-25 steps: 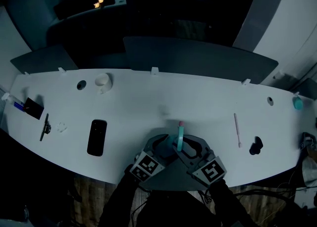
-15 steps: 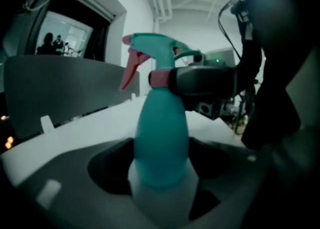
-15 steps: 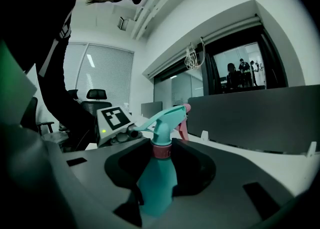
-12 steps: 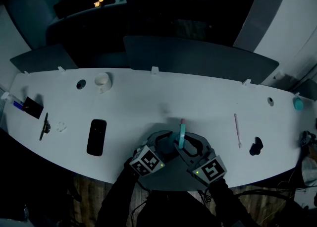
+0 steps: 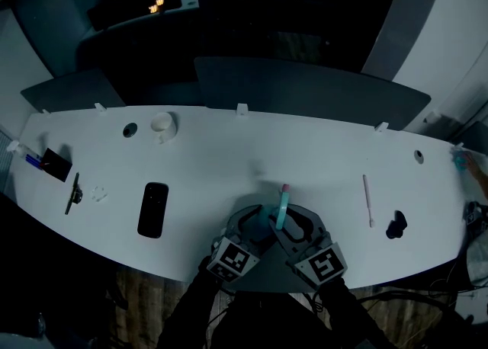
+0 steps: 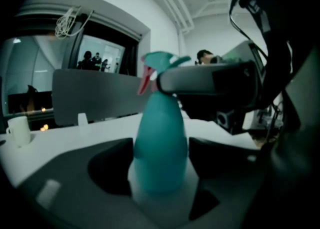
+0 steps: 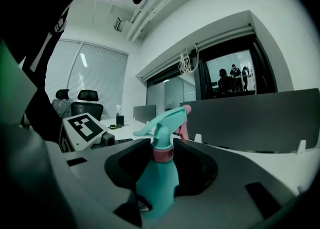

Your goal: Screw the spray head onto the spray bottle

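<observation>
The bottle [image 6: 160,143] stands at the table's [image 5: 229,149] near edge, with the head [image 7: 162,120] already on its neck, so you look to be tightening. Your left gripper [image 5: 252,225] clamps the body with jaws wide; your right gripper [image 5: 296,225] is closed on the pink collar. Next, steady the body and turn the collar squarely. The phone [image 5: 153,209], cup [image 5: 162,123] and stick [image 5: 367,200] lie well apart, so nothing blocks you.
</observation>
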A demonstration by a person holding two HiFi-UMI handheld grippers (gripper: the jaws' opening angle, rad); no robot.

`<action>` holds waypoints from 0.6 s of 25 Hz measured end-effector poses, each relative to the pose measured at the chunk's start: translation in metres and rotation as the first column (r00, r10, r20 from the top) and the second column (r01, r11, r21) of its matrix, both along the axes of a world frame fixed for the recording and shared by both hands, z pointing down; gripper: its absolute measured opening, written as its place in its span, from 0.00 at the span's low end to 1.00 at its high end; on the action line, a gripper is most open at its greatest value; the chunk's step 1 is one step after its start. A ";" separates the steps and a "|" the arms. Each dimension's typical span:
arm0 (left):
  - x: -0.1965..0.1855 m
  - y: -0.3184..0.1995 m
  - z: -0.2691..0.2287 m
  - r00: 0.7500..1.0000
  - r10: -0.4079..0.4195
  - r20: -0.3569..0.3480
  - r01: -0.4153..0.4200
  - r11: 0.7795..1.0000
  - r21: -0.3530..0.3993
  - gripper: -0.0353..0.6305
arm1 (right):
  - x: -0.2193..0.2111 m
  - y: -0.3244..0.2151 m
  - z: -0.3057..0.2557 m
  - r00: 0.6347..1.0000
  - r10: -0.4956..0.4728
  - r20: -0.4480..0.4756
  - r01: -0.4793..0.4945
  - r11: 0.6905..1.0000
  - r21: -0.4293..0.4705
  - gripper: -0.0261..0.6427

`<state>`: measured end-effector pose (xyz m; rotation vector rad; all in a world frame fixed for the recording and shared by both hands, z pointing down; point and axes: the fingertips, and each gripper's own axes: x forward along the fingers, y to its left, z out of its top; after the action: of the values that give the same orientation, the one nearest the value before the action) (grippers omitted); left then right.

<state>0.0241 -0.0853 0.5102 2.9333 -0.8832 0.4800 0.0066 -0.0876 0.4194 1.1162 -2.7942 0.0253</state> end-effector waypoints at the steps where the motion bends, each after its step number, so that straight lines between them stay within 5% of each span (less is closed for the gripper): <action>1: -0.002 0.000 -0.004 1.000 -0.002 -0.009 0.002 1.000 0.004 0.58 | 0.001 0.000 -0.003 1.000 0.006 0.004 -0.006 1.000 0.011 0.22; 6: -0.002 -0.003 -0.006 1.000 0.008 0.027 -0.008 1.000 0.009 0.58 | -0.002 0.001 -0.005 1.000 -0.022 -0.015 0.022 1.000 0.011 0.22; 9: -0.001 -0.004 -0.006 1.000 0.015 0.021 -0.015 1.000 0.003 0.58 | -0.004 0.003 -0.001 0.999 -0.035 0.001 0.035 0.999 -0.028 0.35; 15: -0.002 -0.002 -0.009 1.000 0.023 0.014 -0.023 1.000 0.002 0.58 | -0.001 0.006 -0.002 1.000 -0.023 -0.010 0.023 1.000 -0.020 0.35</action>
<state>0.0221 -0.0874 0.5017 2.9487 -0.8527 0.5014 0.0060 -0.0817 0.4175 1.0772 -2.7912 0.0454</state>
